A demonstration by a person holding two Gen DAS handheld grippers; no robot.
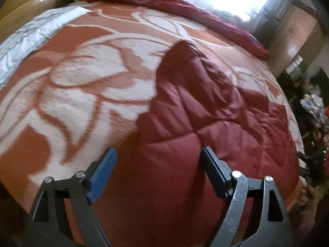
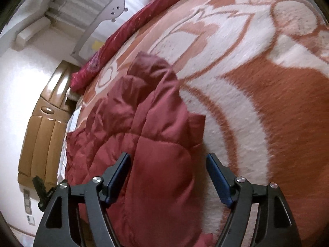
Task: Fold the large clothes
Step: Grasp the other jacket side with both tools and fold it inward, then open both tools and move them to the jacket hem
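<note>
Orange-and-white blanket [image 1: 82, 86] is covering the bed beneath a maroon quilted jacket [image 1: 205, 123]. Left tongs [image 1: 158, 173] and right tongs [image 2: 167, 177] are hovering apart, gripping nothing. Each should probably pinch a hem corner firmly before folding.

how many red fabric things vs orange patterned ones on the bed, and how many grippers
Dark red quilted jacket: 1
Red rolled bedding at the far edge: 1
Orange and white patterned blanket: 1
Hand-held grippers, left and right, both open: 2
Total: 5

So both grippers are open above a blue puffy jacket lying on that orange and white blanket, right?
Not quite: the puffy jacket is dark red, not blue, as both wrist views show. Only the grippers' finger pads are blue. The left gripper and right gripper are indeed open above it, on the orange and white blanket.
</note>
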